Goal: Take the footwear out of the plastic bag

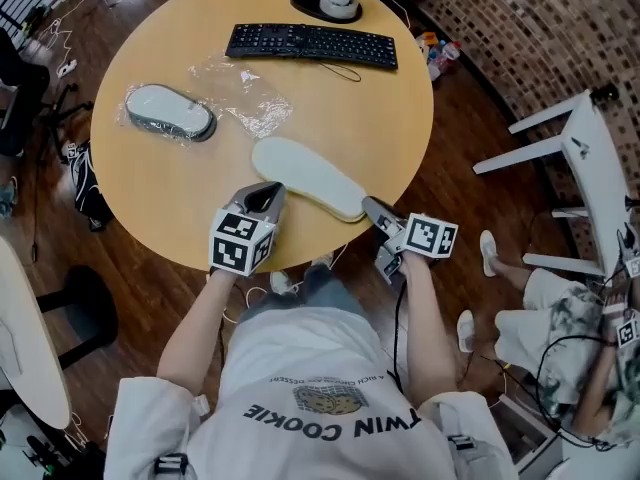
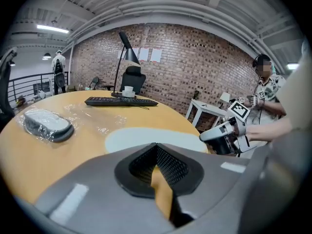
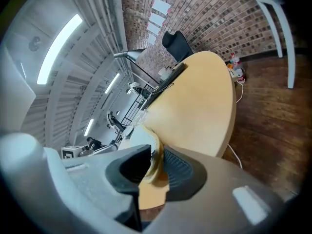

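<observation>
From the head view, a round wooden surface carries a black keyboard at its far side with a lamp base just behind it. At the left lies a bagged slipper, grey and white, wrapped in clear plastic. An empty plastic bag lies crumpled between that and the keyboard. A white slipper lies bare and flat near the front edge, outside any bag. The left tongs sit just beside its near-left end, and the right tongs are at its right end, at the rim of the surface. In the left gripper view, the left tongs are closed to a thin slit with nothing between the pads; only the surface shows through. Beyond them the white slipper lies across the view, the bagged slipper is off to the left, and the right tongs reach in from the right. A person stands by the brick wall. In the right gripper view, which is rolled to one side, the right tongs stand at a narrow gap with the rim of the white slipper between them, and both pads look to lie against it. The surface stretches away behind.
</observation>
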Motion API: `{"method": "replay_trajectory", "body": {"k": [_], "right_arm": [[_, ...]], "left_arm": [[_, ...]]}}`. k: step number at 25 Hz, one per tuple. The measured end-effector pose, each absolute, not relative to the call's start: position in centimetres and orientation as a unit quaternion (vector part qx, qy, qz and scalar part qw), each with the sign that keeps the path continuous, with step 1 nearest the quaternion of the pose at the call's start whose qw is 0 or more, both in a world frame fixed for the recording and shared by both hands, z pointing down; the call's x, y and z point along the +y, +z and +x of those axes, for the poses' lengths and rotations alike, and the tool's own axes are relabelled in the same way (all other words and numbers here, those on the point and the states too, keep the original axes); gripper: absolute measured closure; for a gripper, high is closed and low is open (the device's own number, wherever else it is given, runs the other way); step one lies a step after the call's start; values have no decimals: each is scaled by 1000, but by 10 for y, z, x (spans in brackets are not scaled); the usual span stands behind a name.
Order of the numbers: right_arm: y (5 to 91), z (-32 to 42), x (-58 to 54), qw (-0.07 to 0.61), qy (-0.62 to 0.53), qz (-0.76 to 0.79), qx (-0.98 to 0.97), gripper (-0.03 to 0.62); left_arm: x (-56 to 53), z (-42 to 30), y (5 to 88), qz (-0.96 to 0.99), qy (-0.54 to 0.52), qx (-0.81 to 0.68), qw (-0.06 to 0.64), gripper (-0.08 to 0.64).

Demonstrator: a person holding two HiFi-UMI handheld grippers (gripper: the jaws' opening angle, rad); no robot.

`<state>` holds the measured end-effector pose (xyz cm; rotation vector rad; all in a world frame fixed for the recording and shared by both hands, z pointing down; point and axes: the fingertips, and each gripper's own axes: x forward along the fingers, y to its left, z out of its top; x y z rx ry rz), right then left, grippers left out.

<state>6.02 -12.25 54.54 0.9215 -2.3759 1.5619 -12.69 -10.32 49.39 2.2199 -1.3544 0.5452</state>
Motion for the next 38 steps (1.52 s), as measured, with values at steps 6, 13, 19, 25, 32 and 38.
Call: {"method": "replay_trajectory", "body": {"k": [6, 13, 19, 25, 32, 38], "right_arm": [[553, 59, -113, 137, 485, 347, -791, 518], [536, 65, -105, 150, 438, 400, -791, 517], [497, 44, -56, 177, 367, 388, -827, 518], [470, 32, -20, 176, 319, 383, -849, 530], [456, 40, 15, 169, 267, 350, -882, 558], [445, 98, 60, 162, 238, 308, -907, 558]], "left_arm": [[-89, -130, 485, 819, 193, -488, 231, 557], [-74, -117, 475, 833, 181, -478, 214, 557], [-47, -81, 466, 848, 163, -456, 215, 557], [-21, -47, 465, 847, 157, -458, 220, 557], [18, -17, 475, 821, 172, -496, 222, 557], [62, 47, 464, 797, 157, -541, 219, 557]]}}
